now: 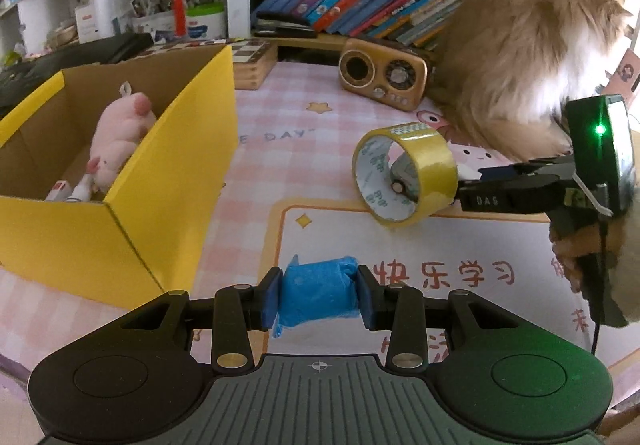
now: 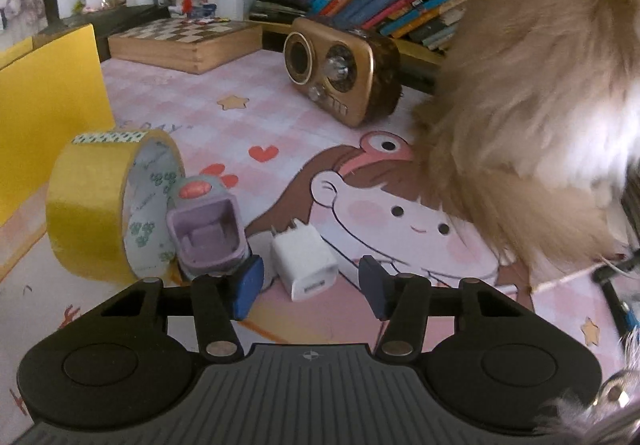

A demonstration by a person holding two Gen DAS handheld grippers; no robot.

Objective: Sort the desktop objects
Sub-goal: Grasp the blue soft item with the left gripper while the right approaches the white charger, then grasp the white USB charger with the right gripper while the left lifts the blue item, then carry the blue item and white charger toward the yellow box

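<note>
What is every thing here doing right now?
Left claw: shut on blue roll.
Right claw: open, around white charger.
Charger: lying on mat.
Tape: standing on edge.
Yellow box: open, pink pig inside.
Toy car: beside tape.

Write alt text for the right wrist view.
The right tongs stand open just before a white charger plug lying on a pink cartoon desk mat. To its left are a small purple toy and an upright roll of yellow tape; a furry animal fills the right side.
</note>
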